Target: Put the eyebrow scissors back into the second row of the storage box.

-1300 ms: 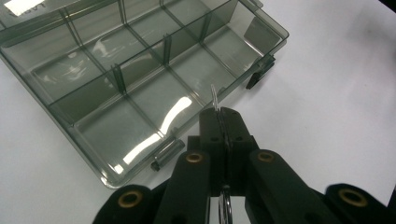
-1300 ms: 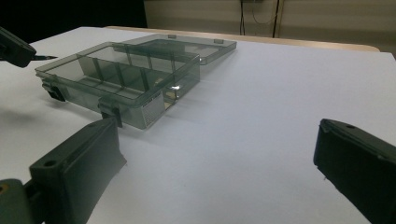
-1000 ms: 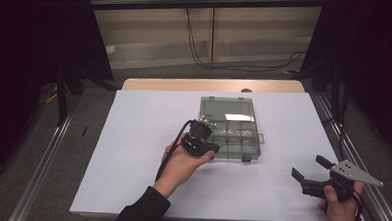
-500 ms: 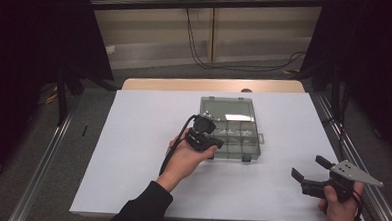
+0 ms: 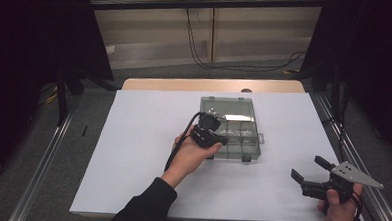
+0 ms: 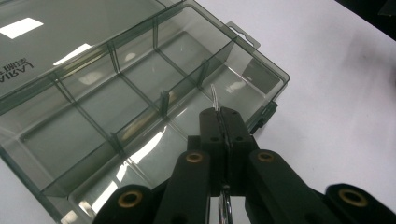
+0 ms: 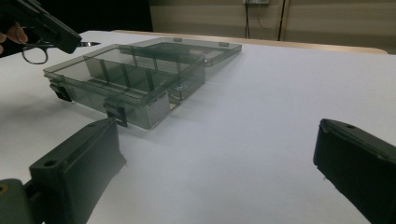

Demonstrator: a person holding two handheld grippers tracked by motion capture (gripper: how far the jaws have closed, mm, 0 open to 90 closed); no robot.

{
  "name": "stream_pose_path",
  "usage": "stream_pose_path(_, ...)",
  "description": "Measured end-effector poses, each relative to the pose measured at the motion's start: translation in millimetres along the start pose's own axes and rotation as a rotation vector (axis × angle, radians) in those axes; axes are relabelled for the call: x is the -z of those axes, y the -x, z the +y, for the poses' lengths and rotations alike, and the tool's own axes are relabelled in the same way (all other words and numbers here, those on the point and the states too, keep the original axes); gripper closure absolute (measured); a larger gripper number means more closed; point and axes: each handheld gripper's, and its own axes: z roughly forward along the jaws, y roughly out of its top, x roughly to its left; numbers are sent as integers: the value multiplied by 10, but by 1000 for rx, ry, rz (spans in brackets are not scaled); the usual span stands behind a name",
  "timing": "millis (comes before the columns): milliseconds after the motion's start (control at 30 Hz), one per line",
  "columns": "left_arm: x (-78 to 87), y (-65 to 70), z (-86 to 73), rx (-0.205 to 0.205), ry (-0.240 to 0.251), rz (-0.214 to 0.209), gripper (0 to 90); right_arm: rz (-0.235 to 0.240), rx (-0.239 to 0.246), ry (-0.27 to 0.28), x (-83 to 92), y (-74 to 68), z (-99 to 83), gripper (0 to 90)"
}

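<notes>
Table, white top: wide bare room seen at left, front and right of organizer; wooden edge at far side.

Organizer box, smoky clear plastic, lid laid open flat toward far side: placed centre of table, same spot as 1 s ago. Compartments w/ dividers look bare as far as can be told; glare hides some floors. Latch tabs on near wall.

L gripper: since 1 s ago shifted slightly right/further over box's near-left compartments. Jaws closed on small scissors, finger ring below pads, thin blade tip past pads, held above the box, apart from it.

R gripper: unmoved, near front-right table edge, well apart from box; jaws spread wide, nothing between.
</notes>
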Motion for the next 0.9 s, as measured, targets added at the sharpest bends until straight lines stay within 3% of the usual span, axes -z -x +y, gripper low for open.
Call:
stream_pose_path(133,-45,-11,22,-8,22,3,890,1,-10,7,5,10,-7,0)
stream_pose_path(400,-155,-46,77,-46,0,30,890,-1,-1,6,2,8,-16,0)
stream_pose_path(633,-258,-86,93,-27,2,13,889,-1,-12,6,0,15,-21,0)
stream_pose_path(733,-309,-106,83,-46,-31,0,888,-2,-8,2,-7,10,-22,0)
stream_pose_path(900,-375,-134,40,-45,-34,-5,884,-7,-14,0,-13,15,-25,0)
